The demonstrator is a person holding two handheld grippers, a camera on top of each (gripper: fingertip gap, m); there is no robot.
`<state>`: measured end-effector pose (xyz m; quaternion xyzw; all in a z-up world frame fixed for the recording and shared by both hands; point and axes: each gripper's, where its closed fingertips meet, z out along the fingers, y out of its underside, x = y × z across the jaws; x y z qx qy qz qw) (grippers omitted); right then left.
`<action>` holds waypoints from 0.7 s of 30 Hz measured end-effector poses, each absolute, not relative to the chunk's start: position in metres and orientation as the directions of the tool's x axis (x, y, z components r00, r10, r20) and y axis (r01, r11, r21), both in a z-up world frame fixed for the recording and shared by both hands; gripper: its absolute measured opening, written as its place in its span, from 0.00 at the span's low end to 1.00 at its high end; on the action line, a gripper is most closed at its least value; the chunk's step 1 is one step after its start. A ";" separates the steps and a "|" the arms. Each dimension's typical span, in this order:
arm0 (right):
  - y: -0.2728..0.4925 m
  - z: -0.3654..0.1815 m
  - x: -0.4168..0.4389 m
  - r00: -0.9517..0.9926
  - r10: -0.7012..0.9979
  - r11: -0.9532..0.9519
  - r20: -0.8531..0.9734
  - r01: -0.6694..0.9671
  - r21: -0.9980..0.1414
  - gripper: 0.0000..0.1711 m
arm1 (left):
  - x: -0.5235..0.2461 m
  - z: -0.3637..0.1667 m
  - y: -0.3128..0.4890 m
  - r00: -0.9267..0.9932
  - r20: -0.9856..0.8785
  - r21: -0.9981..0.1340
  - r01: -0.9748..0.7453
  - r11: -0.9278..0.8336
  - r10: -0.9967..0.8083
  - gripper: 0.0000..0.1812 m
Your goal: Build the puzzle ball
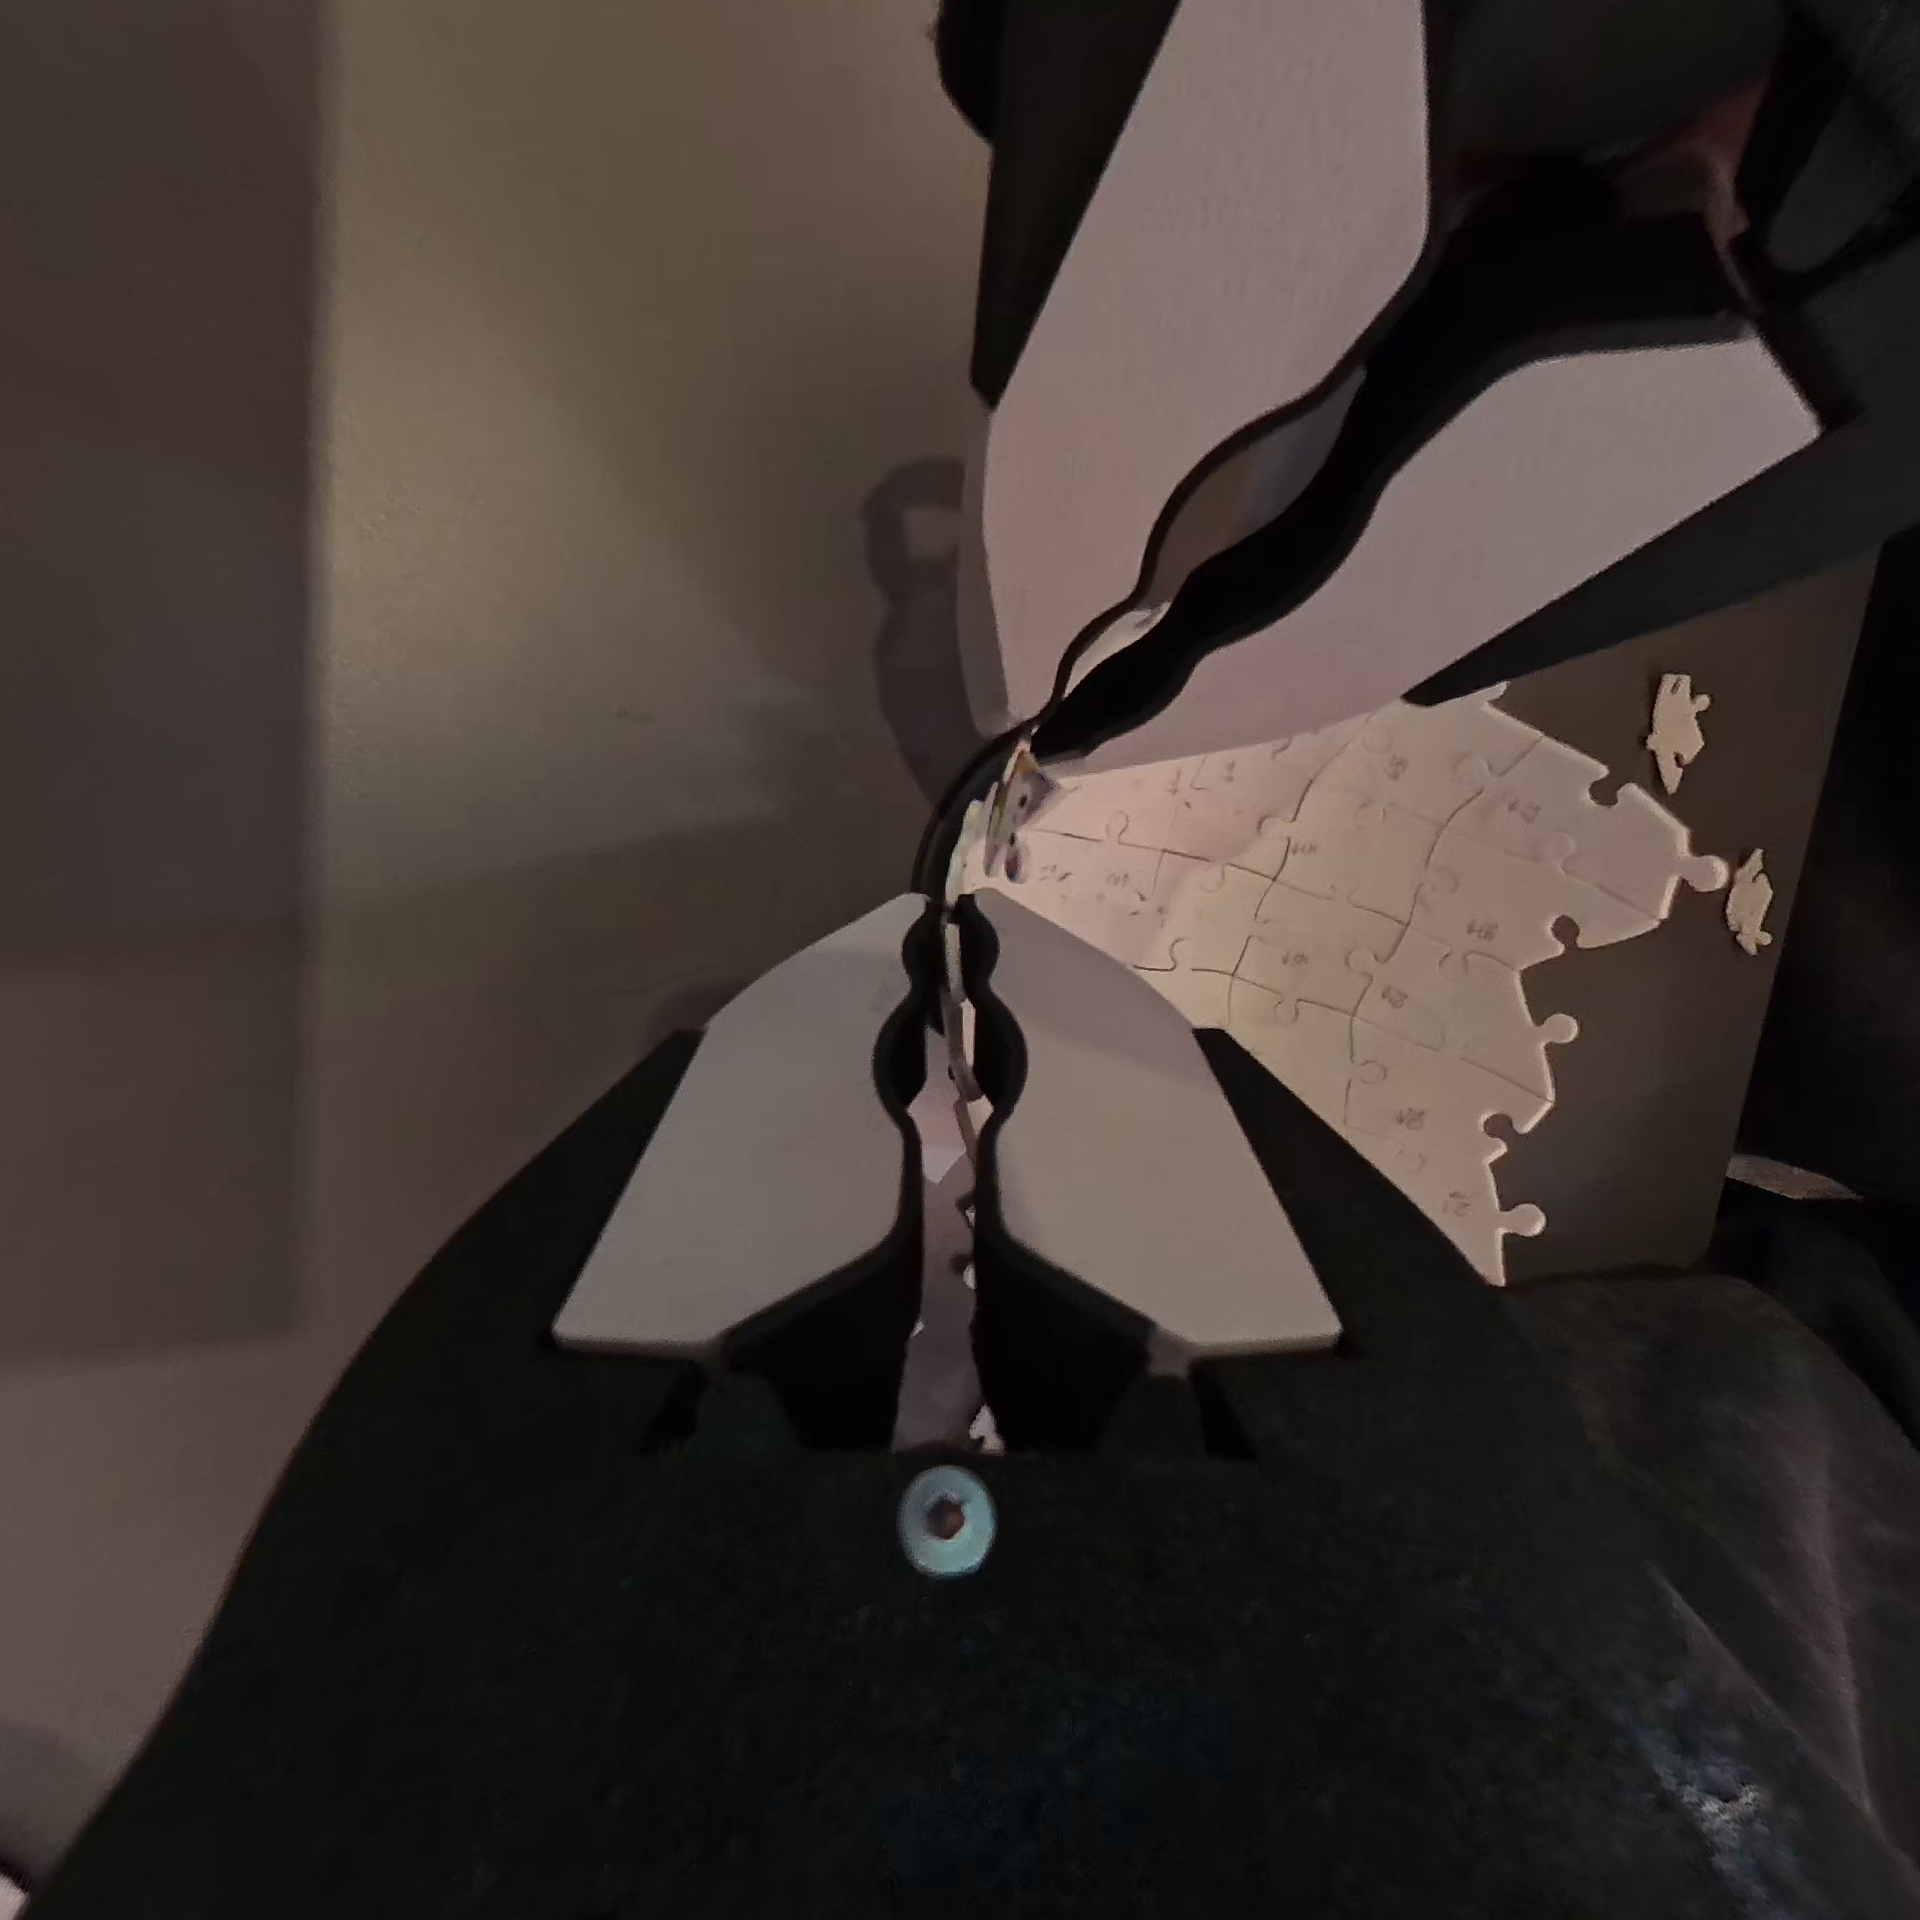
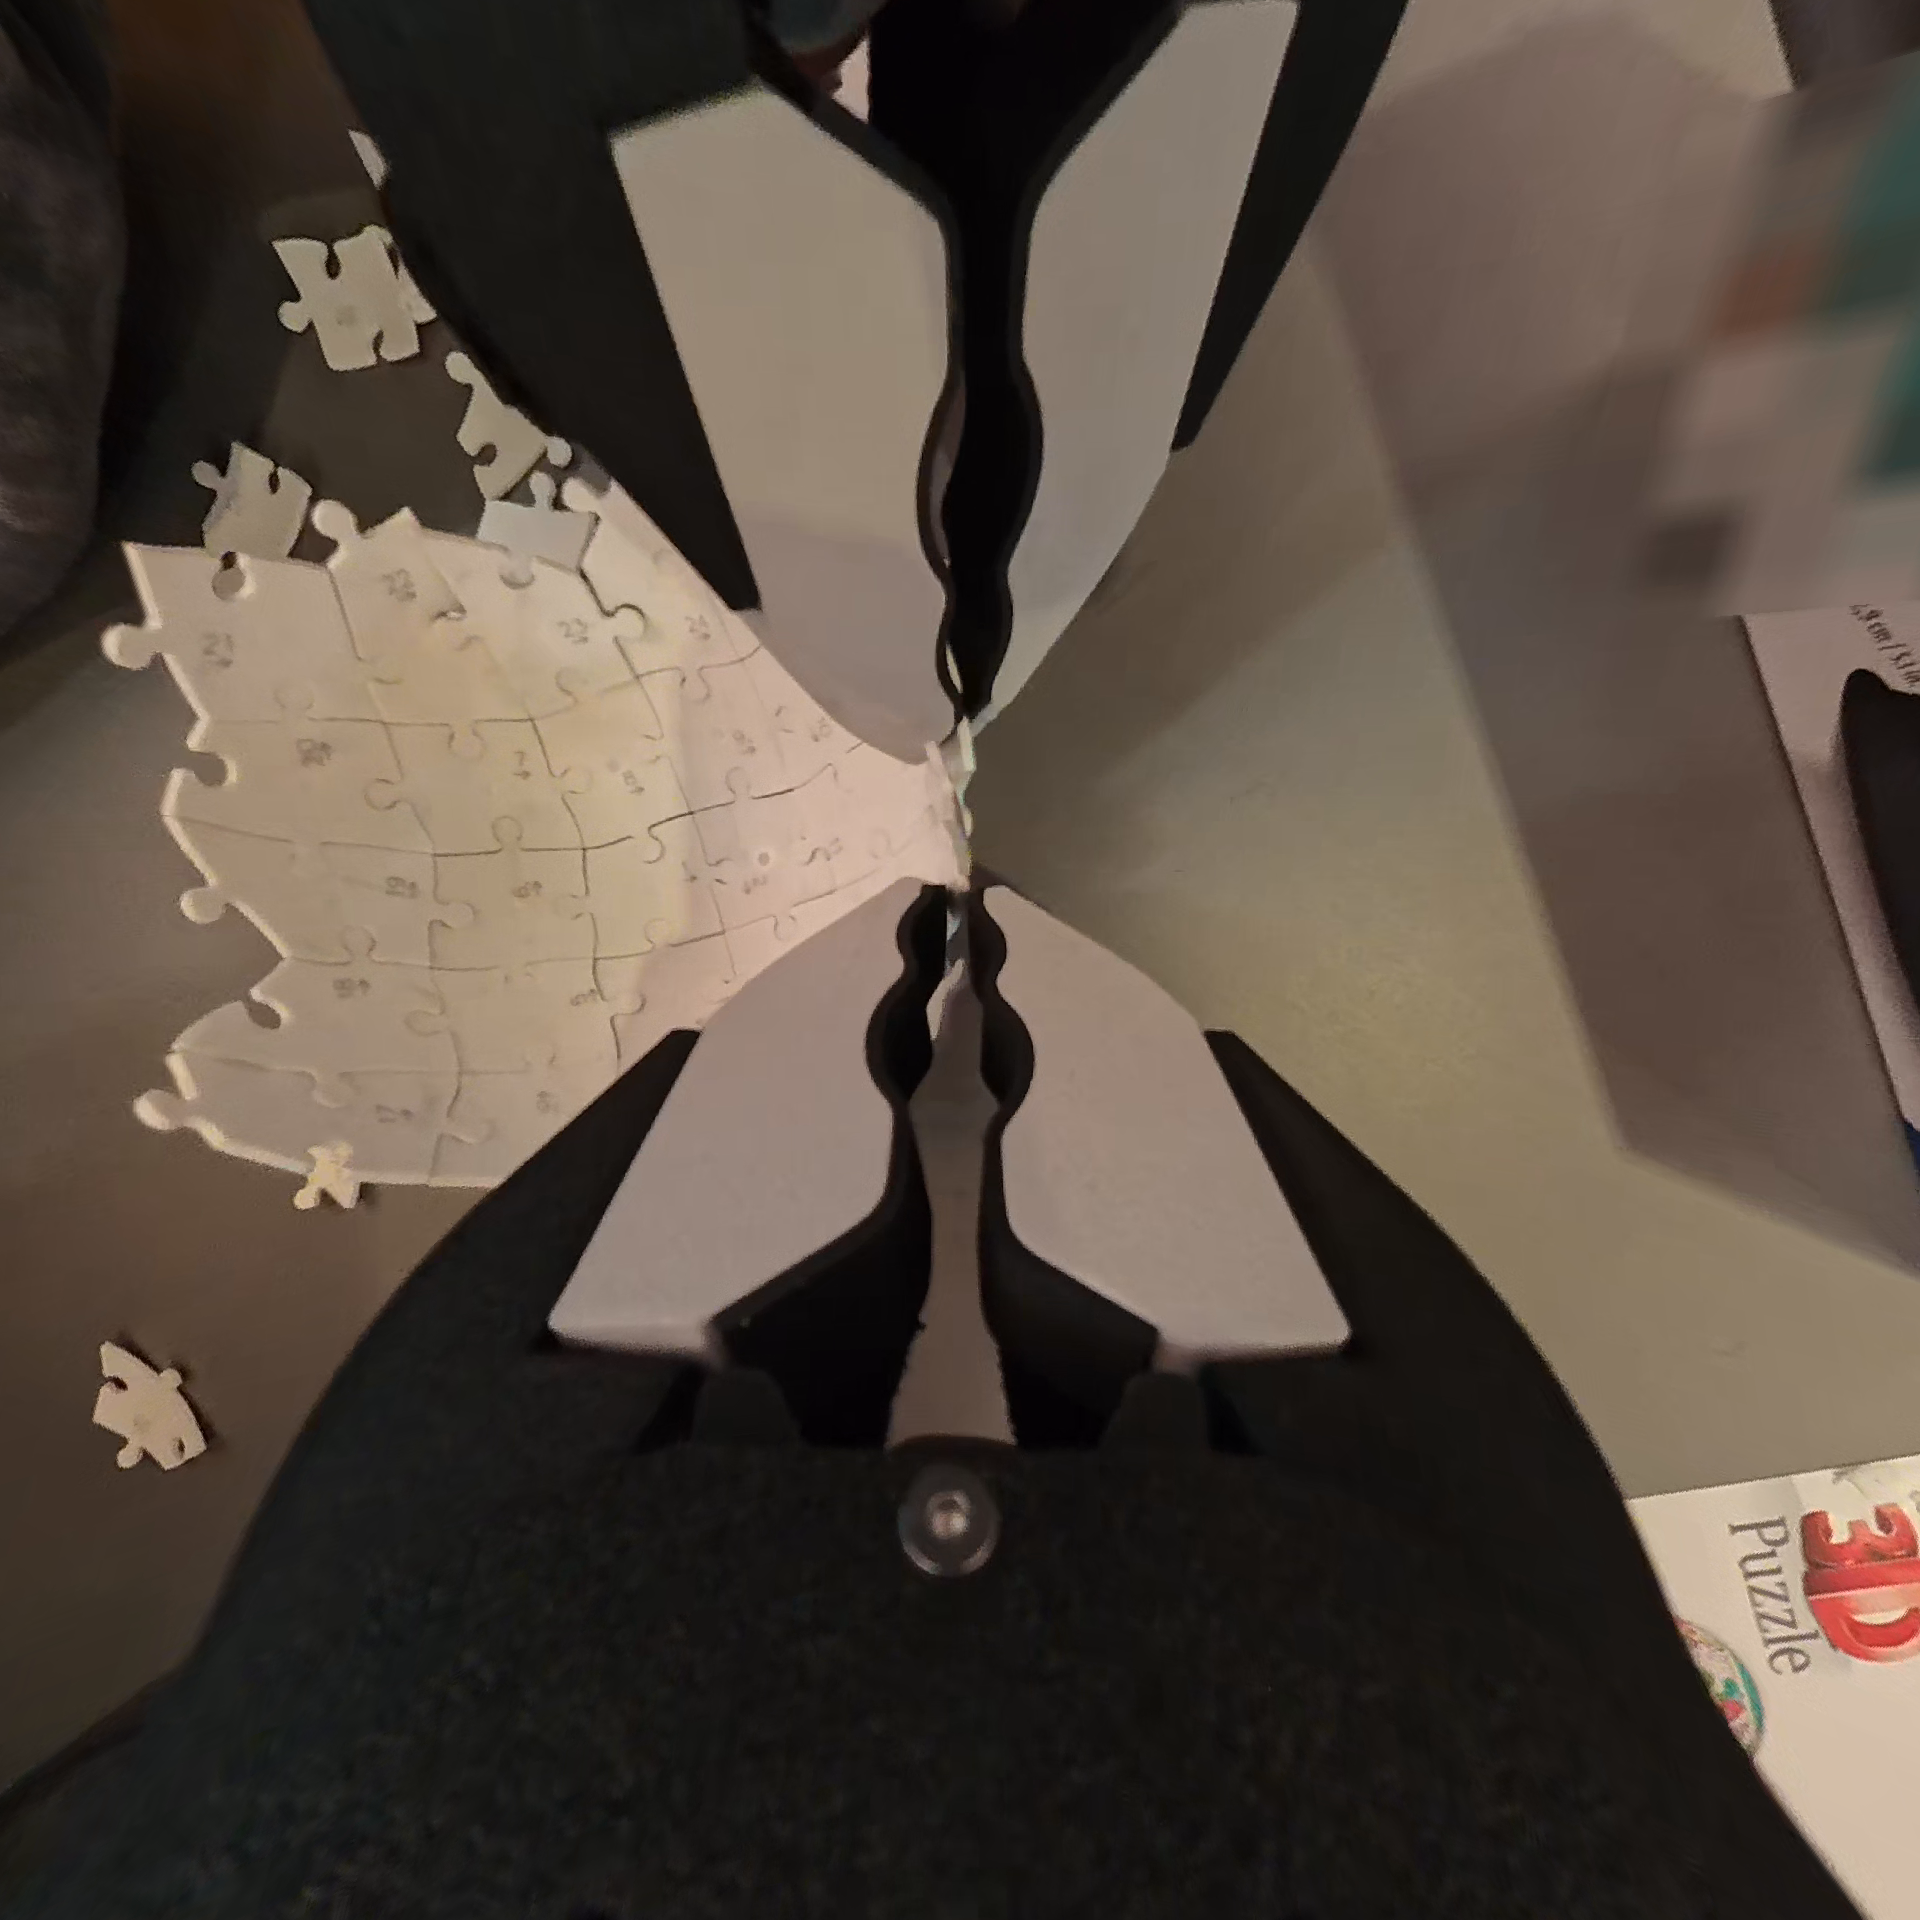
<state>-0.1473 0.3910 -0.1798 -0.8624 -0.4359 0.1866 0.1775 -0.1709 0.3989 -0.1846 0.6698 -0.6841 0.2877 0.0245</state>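
Together we pinch the joined puzzle sheet (image 2: 457, 831) by its edge, left tool (image 1: 951, 935) and right tool (image 2: 961, 904) both clamped on it above the desk (image 2: 125, 1278), loose pieces (image 2: 145, 1403) beside.

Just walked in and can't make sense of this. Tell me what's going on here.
A person is building a puzzle ball with two handheld grippers. The left gripper and the right gripper are both shut on one edge of the curved, partly joined puzzle shell, meeting tip to tip and holding it above the grey table. Loose pieces lie around it, so much is unfinished.
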 end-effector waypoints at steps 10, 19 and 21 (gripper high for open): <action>0.396 -0.166 -0.155 0.483 0.873 -0.427 -0.061 0.698 -0.575 0.07 | -0.170 -0.186 0.398 -0.092 0.427 -0.350 -0.934 -0.071 -0.899 0.01; 0.400 -0.167 -0.153 0.507 0.861 -0.434 -0.043 0.688 -0.582 0.02 | -0.169 -0.186 0.398 -0.095 0.416 -0.350 -0.934 -0.064 -0.904 0.01; 0.401 -0.168 -0.152 0.511 0.859 -0.429 -0.021 0.696 -0.576 0.02 | -0.168 -0.186 0.398 -0.094 0.412 -0.352 -0.934 -0.063 -0.906 0.01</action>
